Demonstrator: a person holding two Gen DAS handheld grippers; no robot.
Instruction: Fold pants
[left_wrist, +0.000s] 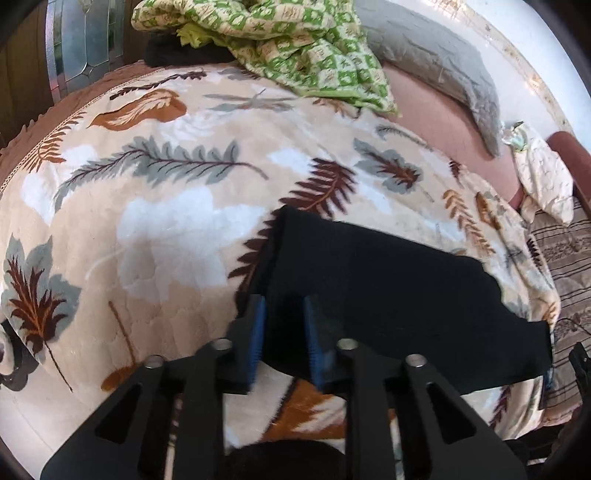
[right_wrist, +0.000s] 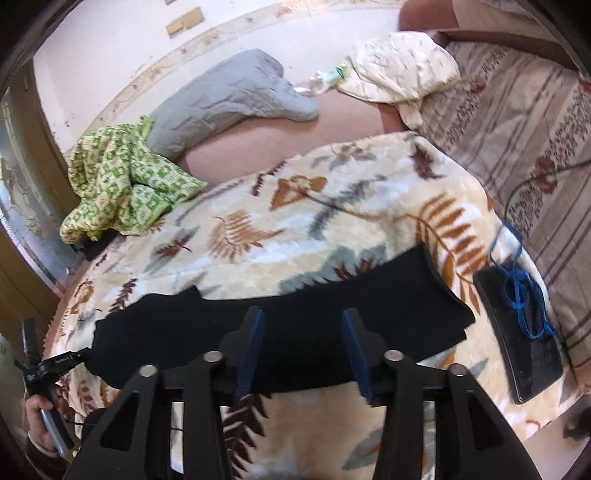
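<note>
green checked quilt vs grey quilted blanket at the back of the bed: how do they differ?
The green-and-cream checked quilt is patterned; the grey quilted blanket is plain. The green-and-cream checked quilt is bunched in a crumpled heap that overlaps the edge of the leaf-print fleece blanket; the grey quilted blanket lies stretched out along the wall on the pink sheet. Both are soft bedding, unfolded, lying well beyond the folded black pants.

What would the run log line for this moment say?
stage: fold pants | black pants folded, flat on leaf blanket | left gripper open over pants | right gripper open, nothing gripped
</note>
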